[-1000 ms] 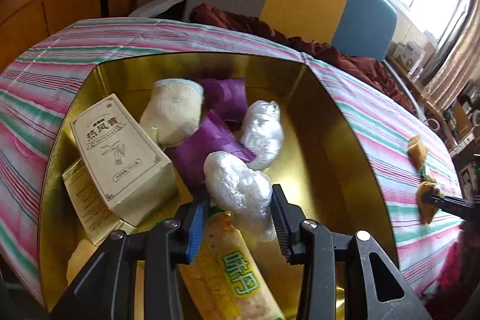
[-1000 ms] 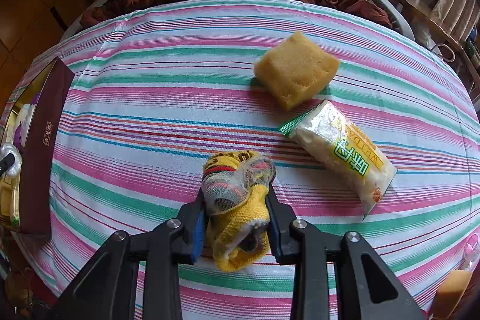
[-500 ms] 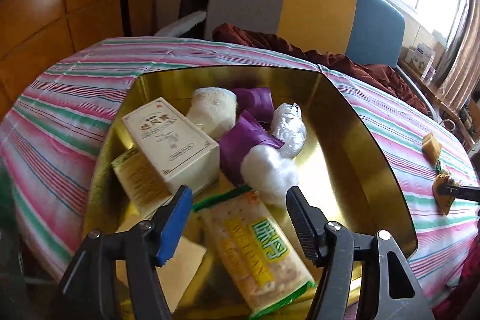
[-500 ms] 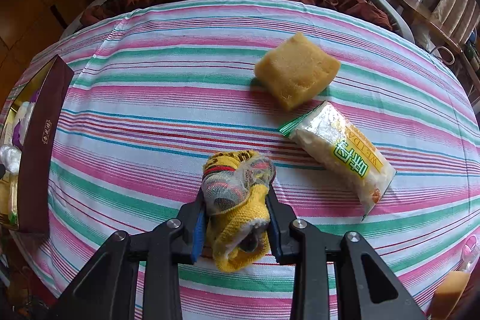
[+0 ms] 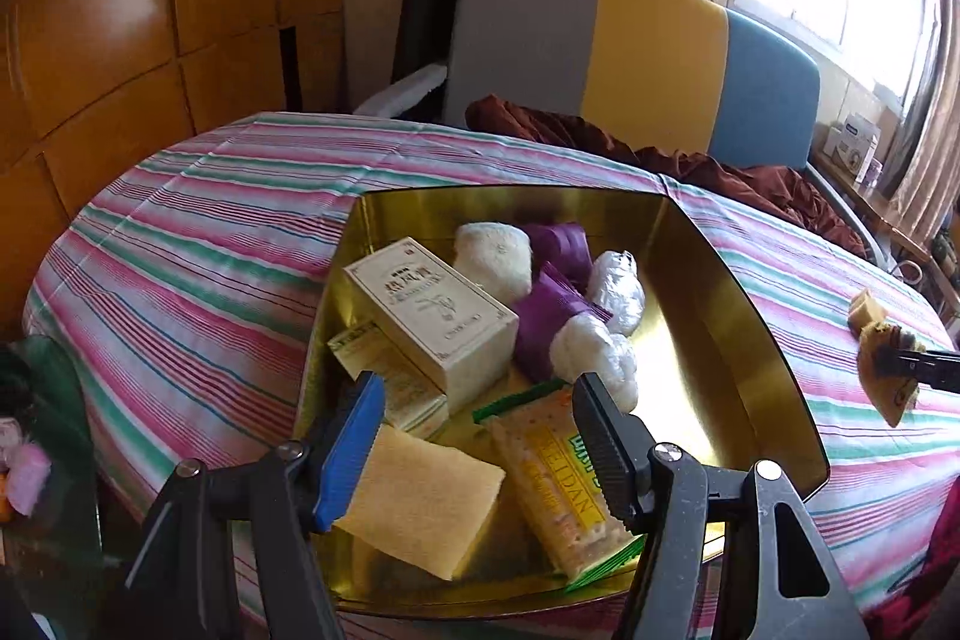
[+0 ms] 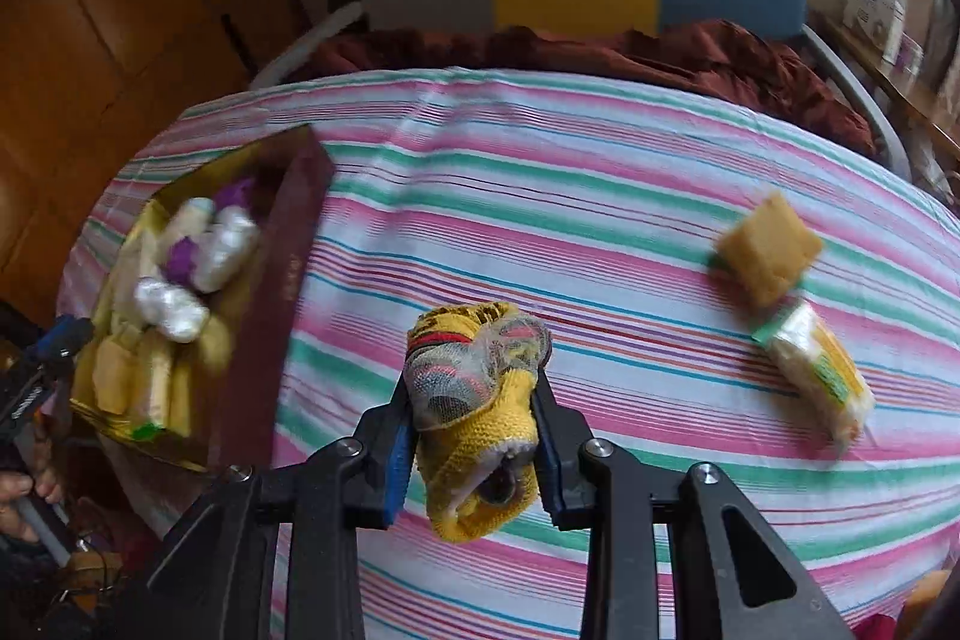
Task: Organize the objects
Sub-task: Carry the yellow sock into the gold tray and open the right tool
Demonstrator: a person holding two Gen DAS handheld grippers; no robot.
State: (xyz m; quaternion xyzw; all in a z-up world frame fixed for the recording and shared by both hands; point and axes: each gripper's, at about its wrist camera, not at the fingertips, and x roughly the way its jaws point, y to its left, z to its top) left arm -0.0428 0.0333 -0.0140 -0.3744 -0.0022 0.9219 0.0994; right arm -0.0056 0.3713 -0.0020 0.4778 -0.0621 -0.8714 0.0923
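Left gripper (image 5: pixel 480 418) hangs wide open and empty over the gold-lined box (image 5: pixel 750 328) at frame bottom, while right gripper (image 6: pixel 474 415) clamps the yellow knitted sock bundle (image 6: pixel 474 400) low-centre above the striped tablecloth (image 6: pixel 600 220).

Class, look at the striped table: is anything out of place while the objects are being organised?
Yes. A yellow sponge and a cracker packet lie loose on the tablecloth, outside the gold box that holds the other items.
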